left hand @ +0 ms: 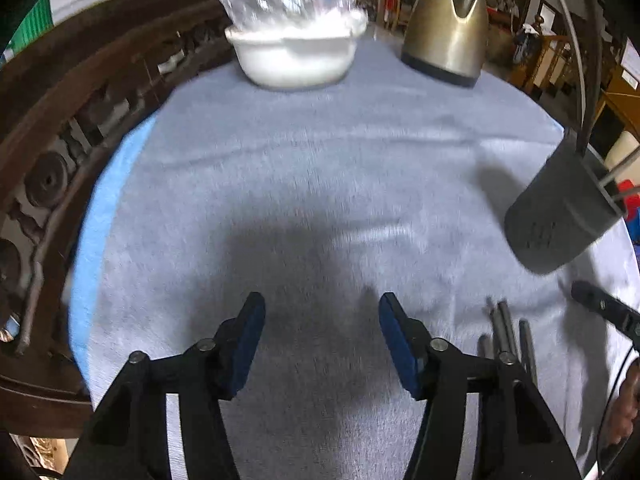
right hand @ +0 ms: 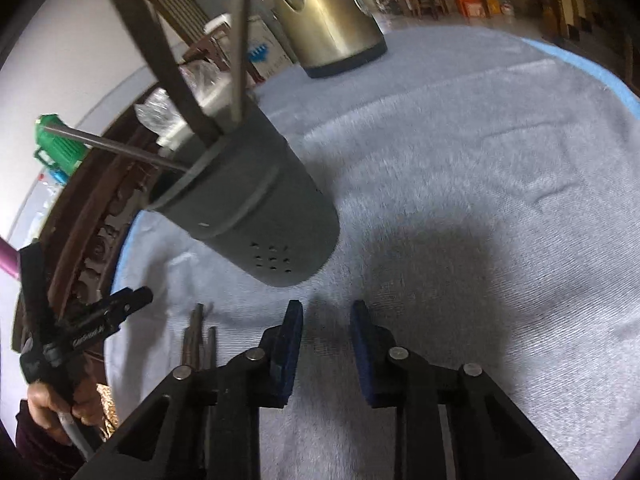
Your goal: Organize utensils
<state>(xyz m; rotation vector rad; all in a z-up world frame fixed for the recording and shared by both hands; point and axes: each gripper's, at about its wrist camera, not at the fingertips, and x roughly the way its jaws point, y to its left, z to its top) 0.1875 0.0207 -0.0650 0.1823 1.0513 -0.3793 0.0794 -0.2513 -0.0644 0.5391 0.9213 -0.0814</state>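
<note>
Utensils [right hand: 198, 340] are lying loose beside the holder [right hand: 248, 216], maybe 3, both grippers [left hand: 322, 340] [right hand: 326, 344] hovering open and empty, so grabbing 1 is looking next.

- The left gripper [left hand: 322, 334], with blue pads [left hand: 250, 344], is spread wide above the grey-blue cloth [left hand: 320, 168], gripping nothing.
- Dark metal utensils [left hand: 506, 332] lie just right of it.
- A dark grey cylindrical holder [left hand: 560, 212] stands further ahead-right.
- A white bowl [left hand: 296, 56] and a gold kettle [left hand: 448, 28] stand far ahead.
</note>
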